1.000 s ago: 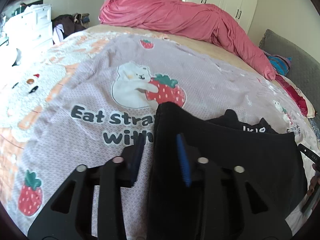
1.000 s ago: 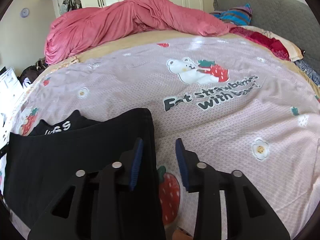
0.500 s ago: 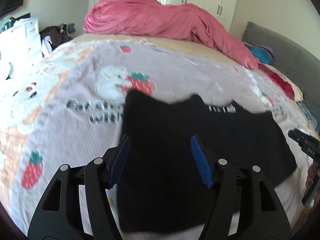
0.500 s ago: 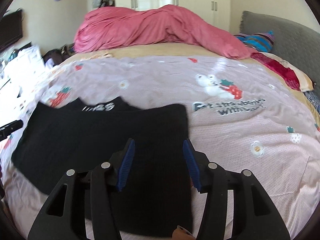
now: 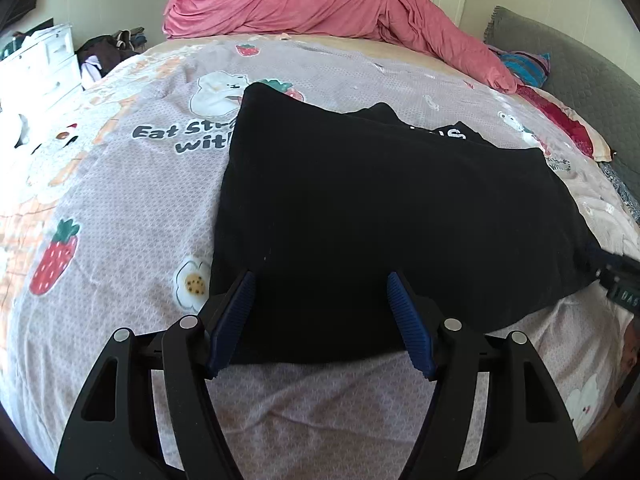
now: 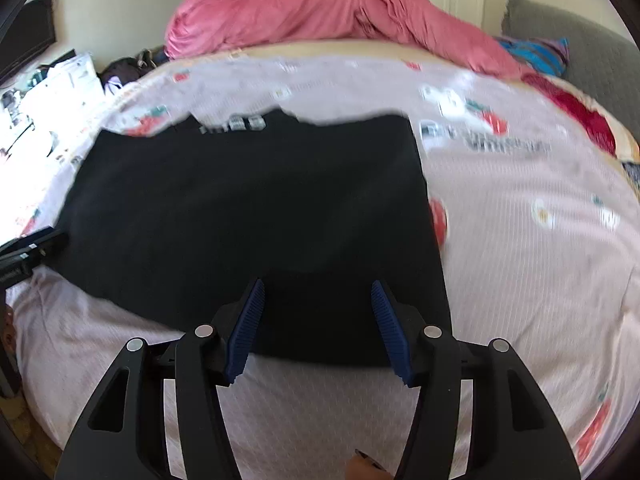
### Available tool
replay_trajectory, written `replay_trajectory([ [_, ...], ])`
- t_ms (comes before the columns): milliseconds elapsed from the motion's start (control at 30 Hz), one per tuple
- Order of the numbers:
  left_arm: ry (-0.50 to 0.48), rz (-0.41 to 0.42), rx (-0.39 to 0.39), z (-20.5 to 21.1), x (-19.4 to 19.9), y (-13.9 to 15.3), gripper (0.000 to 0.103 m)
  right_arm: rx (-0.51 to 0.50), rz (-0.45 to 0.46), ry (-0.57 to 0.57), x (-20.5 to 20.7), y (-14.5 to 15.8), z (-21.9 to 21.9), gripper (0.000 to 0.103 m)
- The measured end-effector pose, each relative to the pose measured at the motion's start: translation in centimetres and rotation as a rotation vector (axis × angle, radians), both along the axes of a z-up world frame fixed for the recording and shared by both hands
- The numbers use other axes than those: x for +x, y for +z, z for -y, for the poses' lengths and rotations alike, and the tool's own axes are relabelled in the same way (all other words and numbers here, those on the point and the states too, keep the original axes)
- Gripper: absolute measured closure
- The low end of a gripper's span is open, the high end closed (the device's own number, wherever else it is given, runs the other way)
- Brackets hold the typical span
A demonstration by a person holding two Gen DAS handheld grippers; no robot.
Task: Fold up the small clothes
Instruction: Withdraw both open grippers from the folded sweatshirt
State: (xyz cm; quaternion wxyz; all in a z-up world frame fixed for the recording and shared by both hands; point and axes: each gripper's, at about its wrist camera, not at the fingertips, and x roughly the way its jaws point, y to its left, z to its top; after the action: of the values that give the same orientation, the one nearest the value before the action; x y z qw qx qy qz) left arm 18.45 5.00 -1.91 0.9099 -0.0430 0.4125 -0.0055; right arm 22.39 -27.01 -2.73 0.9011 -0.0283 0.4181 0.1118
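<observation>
A black garment (image 5: 384, 208) lies flat on the bed, folded over itself, with white lettering showing at its far edge. It also shows in the right wrist view (image 6: 248, 216). My left gripper (image 5: 320, 292) is open and empty, raised over the garment's near left part. My right gripper (image 6: 316, 300) is open and empty, raised over the garment's near right part. The right gripper's tip shows at the right edge of the left wrist view (image 5: 616, 276); the left gripper's tip shows at the left edge of the right wrist view (image 6: 28, 248).
The bed has a pinkish-grey cover (image 5: 120, 208) printed with strawberries and bears. A pink duvet (image 5: 328, 0) is heaped at the far side. A grey headboard (image 5: 580, 76) and coloured pillows are at the right. A white dresser (image 5: 40, 60) stands left.
Both grippers have opened, let go of the black garment and pulled back toward the near edge. The garment now lies flat and released on the bed.
</observation>
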Motion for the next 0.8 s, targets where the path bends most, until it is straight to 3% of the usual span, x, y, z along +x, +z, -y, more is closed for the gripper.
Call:
replay_trajectory([
  [467, 0.017, 0.022, -0.004, -0.1, -1.2, 0.5, 0.042, 0.067, 0.002, -0.036, -1.5, -0.2, 1.1, 0.044],
  [567, 0.021, 0.028, -0.011, -0.3, -1.6, 0.8, 0.042, 0.086, 0.012, -0.037, -1.8, 0.0, 1.1, 0.037],
  [633, 0.023, 0.03, -0.016, -0.4, -1.9, 0.9, 0.042, 0.092, 0.017, -0.033, -2.0, 0.1, 1.0, 0.027],
  [800, 0.037, 0.036, -0.033, -1.2, -2.5, 1.4, 0.041, 0.086, 0.037, -0.025, -2.5, 0.5, 0.5, 0.019],
])
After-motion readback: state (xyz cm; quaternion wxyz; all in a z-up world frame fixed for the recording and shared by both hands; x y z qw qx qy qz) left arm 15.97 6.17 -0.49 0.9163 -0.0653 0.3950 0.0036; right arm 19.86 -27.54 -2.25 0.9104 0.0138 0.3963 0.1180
